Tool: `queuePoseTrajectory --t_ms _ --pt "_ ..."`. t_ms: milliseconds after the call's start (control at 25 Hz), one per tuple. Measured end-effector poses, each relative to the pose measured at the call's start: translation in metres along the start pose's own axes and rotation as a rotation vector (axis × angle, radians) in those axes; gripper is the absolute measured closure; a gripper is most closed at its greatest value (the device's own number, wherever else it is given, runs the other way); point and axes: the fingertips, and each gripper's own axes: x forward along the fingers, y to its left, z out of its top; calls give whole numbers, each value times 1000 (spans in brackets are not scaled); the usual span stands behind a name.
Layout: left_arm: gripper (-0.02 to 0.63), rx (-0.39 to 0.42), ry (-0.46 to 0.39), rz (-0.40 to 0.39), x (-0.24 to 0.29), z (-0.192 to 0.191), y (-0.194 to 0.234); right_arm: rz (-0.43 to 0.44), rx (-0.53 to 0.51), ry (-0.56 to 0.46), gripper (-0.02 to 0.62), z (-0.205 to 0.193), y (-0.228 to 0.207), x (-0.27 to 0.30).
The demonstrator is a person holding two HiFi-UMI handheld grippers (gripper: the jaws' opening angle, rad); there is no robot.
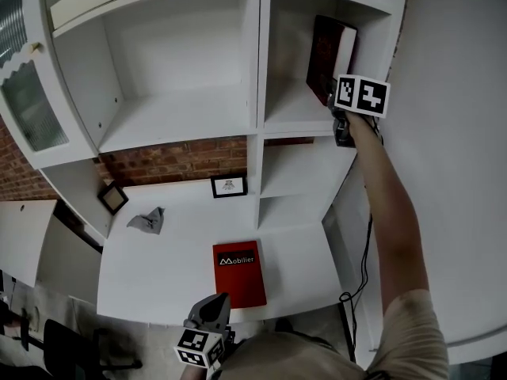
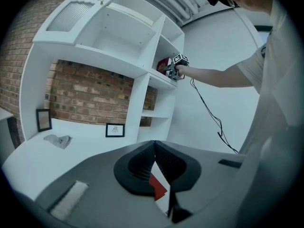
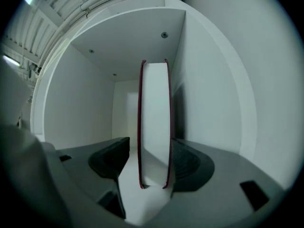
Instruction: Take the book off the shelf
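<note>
Above, the right arm (image 1: 388,204) stretches straight up to the shelf (image 1: 289,117). The right gripper (image 1: 341,125) straddles the upright book (image 1: 329,54) in the shelf's upper right compartment, fingers apart, one touching a cover. The left gripper (image 1: 215,303) hangs well below the shelf, fingers closed together.

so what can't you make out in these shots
- Shelf book title: in the head view the cover is too dark and small; the right gripper view shows only its page edge.
- Right gripper: in the head view its marker cube covers the jaws.
- Framed picture: drawing too small.
- Grey crumpled thing: too small to identify.
</note>
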Motion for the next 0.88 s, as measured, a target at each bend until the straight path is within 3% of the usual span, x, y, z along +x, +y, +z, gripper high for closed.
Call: queuePoseTrajectory --t_ms 320,800,880 --pt "604 -23 34 15 0 3 1 -3 -13 17 330 1 -1 22" --pt "604 -8 14 63 2 6 9 54 -18 76 331 -5 1 44" --pt "604 -5 9 72 3 7 11 54 -10 71 362 -3 -1 46"
